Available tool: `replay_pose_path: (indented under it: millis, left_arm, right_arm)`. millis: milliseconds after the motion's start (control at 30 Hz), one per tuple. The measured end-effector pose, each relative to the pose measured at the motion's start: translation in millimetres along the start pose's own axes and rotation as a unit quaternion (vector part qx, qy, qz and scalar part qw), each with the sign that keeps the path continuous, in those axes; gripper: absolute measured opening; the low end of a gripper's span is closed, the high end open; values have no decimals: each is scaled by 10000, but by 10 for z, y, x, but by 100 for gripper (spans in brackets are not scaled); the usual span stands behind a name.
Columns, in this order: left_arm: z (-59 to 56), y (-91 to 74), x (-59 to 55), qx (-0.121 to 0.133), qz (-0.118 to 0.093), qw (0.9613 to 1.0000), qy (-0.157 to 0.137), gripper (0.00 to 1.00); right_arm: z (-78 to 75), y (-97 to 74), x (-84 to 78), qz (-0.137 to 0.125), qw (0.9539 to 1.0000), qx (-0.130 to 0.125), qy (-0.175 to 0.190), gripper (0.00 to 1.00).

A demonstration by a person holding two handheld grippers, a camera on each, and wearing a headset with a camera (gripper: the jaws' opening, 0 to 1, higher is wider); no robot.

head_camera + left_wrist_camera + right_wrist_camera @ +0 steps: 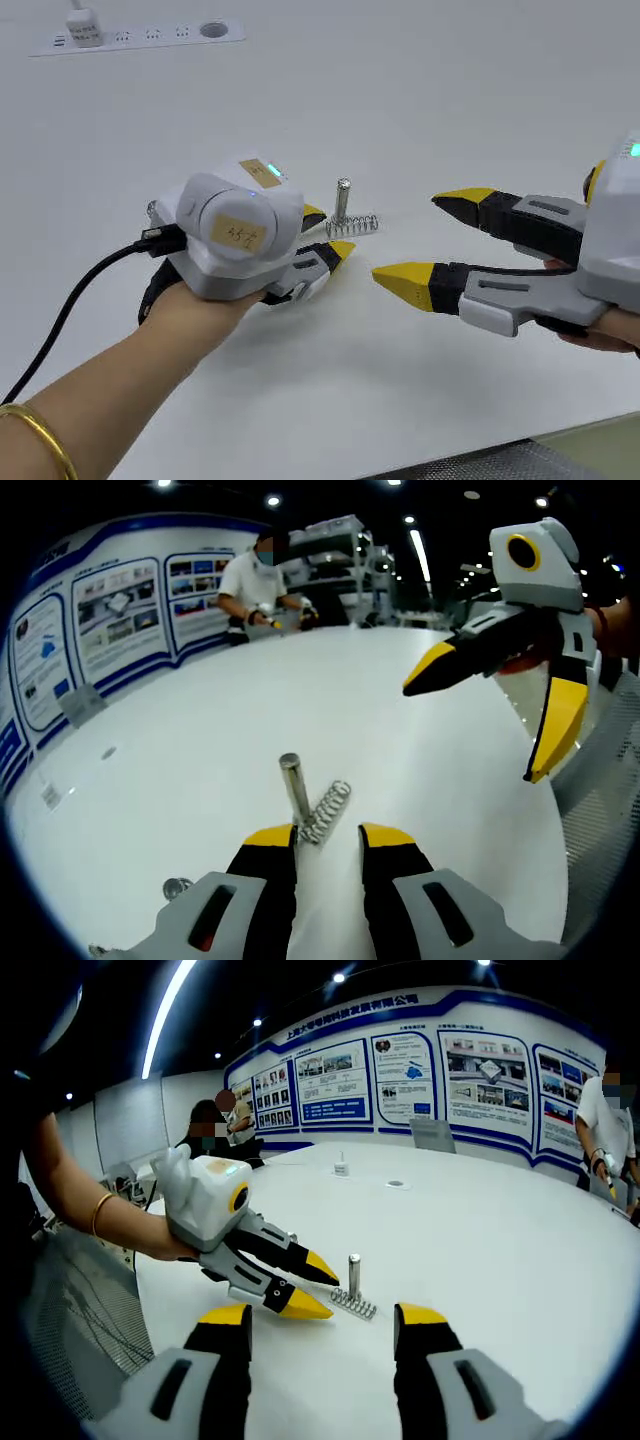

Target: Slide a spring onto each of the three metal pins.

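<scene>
One metal pin (343, 198) stands upright on the white table (400, 110). A spring (352, 225) lies on its side at the pin's foot, touching or nearly touching it. My left gripper (328, 232) rests low on the table, open, its yellow tips just short of the spring and nothing between them. In the left gripper view the pin (293, 785) and spring (328, 808) lie right ahead of the left gripper (328, 835). My right gripper (410, 236) hovers to the right, wide open and empty, pointing at the spring. The right gripper view shows the pin (354, 1275), the spring (352, 1305) and the left gripper (328, 1296).
A power strip (135, 36) with a white plug lies at the far left of the table. A small metal piece (177, 887) sits on the table beside my left gripper. The table's near edge (480, 455) runs at the lower right. A person (255, 580) works at the far end.
</scene>
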State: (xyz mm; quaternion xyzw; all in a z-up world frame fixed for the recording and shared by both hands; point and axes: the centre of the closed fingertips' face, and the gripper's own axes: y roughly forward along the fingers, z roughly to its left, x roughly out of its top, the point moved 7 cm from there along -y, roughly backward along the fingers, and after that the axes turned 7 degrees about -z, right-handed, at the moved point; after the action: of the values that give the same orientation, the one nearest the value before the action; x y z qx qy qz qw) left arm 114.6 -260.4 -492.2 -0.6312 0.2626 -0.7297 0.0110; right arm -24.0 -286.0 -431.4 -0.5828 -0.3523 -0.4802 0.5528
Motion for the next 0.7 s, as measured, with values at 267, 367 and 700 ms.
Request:
replay_pose_path:
  millis: [267,367,700]
  left_arm:
    - [22,60,-35,28,65,10000,62,23]
    - [27,69,-71,35,146,9999,20,22]
    - [24,96,-66,23,111,9999,-88,17]
  right_arm:
    - [-24,-11,-30,0,10000,-42,48,58]
    - [-34,-3,-28,-2,10000,-44,53,58]
    - [-50,7,-42,4,10000,-55,82,57]
